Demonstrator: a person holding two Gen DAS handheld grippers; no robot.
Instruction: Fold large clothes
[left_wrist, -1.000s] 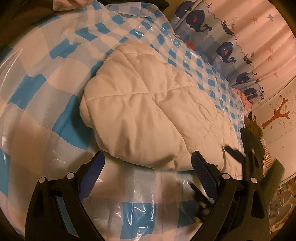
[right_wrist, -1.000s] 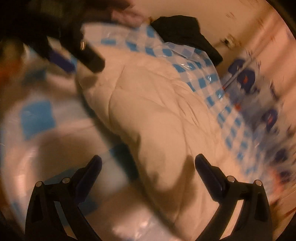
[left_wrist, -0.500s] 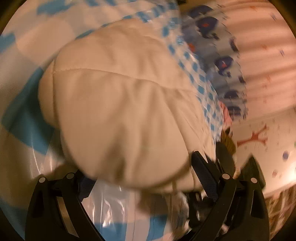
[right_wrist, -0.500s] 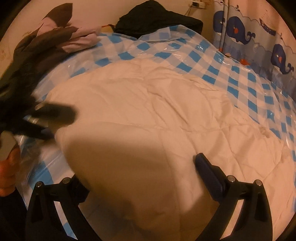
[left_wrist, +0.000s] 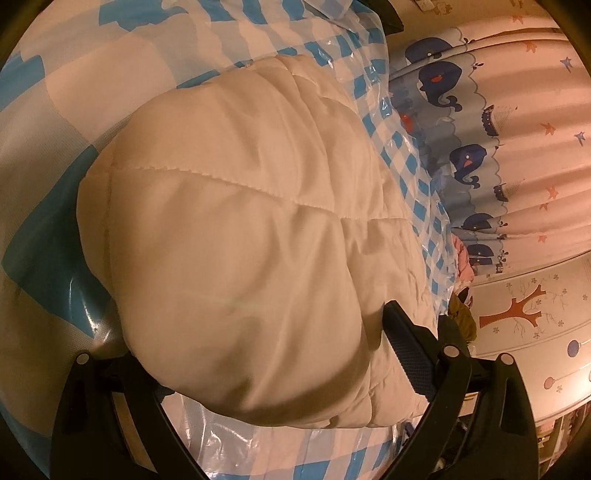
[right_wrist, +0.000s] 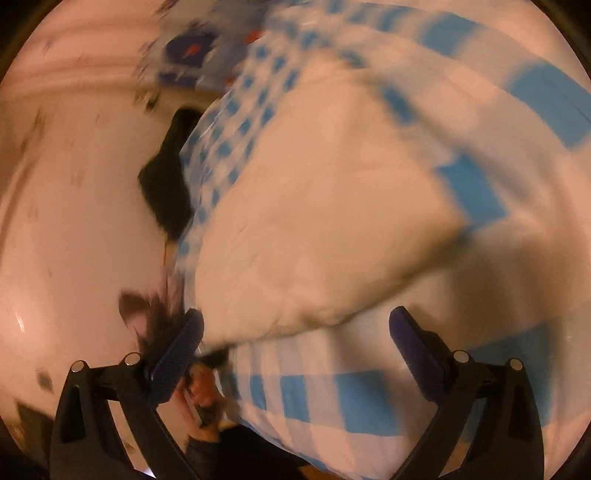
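Note:
A cream quilted padded garment (left_wrist: 236, 221) lies folded in a thick bundle on a blue and white checked plastic sheet (left_wrist: 66, 103). My left gripper (left_wrist: 273, 354) is open with its jaws wide around the near rounded end of the bundle; the garment hides the left fingertip. In the blurred right wrist view the same garment (right_wrist: 332, 206) lies just ahead of my right gripper (right_wrist: 295, 332), which is open and empty at the bundle's near edge.
A whale-print curtain (left_wrist: 480, 122) hangs to the right of the sheet. A wall with a tree picture (left_wrist: 517, 314) is beyond it. A black garment (right_wrist: 170, 177) lies at the sheet's far edge. Small pink and olive items (left_wrist: 461, 288) sit by the curtain.
My left gripper has moved in close, so the bundle's end now lies between its jaws. My right gripper has swung round quickly to another side of the bundle.

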